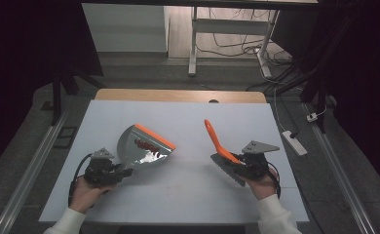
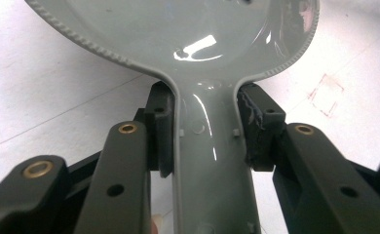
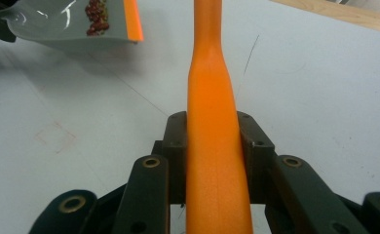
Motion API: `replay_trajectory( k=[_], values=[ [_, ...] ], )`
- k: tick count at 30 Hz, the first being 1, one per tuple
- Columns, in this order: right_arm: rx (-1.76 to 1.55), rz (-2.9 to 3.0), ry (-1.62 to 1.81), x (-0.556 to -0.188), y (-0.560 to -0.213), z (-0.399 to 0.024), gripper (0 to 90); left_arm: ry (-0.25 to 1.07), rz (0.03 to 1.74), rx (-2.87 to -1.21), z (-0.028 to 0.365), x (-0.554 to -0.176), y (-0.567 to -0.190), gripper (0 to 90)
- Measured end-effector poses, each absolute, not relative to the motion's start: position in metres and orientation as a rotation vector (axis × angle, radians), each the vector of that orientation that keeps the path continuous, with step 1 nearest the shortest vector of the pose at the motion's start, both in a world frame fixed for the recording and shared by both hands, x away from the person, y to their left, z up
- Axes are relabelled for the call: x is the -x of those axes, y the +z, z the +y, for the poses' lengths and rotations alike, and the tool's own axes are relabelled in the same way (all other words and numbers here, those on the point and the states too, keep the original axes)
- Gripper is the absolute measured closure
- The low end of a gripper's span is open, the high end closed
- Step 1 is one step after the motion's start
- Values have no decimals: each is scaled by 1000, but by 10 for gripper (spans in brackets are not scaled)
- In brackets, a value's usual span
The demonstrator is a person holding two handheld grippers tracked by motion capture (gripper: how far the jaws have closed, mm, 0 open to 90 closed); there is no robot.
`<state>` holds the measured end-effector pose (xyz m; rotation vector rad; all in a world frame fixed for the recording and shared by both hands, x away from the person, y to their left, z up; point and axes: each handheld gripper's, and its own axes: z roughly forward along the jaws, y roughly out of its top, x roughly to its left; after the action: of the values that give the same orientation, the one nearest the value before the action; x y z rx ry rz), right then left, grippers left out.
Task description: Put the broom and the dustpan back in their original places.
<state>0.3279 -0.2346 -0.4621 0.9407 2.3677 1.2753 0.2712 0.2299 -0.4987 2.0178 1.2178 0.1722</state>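
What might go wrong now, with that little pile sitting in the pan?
1. The dustpan is lifted off the table; tilting it toward its orange lip could spill the small red bits.
2. The left tongs pinch only its narrow, glossy handle, so it might twist or slip.

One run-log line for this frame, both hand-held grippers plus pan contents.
left hand-held gripper: shut on dustpan handle | right hand-held gripper: shut on brush | small red bits in pan | white table
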Motion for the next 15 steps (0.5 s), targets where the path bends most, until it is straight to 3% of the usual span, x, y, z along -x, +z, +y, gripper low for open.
replay_trajectory(
  k=[15],
  values=[
    [-983, 2343, 1254, -322, -461, -245, 700, 149, 1323, -1938, 230, -265, -503, 613]
  ],
)
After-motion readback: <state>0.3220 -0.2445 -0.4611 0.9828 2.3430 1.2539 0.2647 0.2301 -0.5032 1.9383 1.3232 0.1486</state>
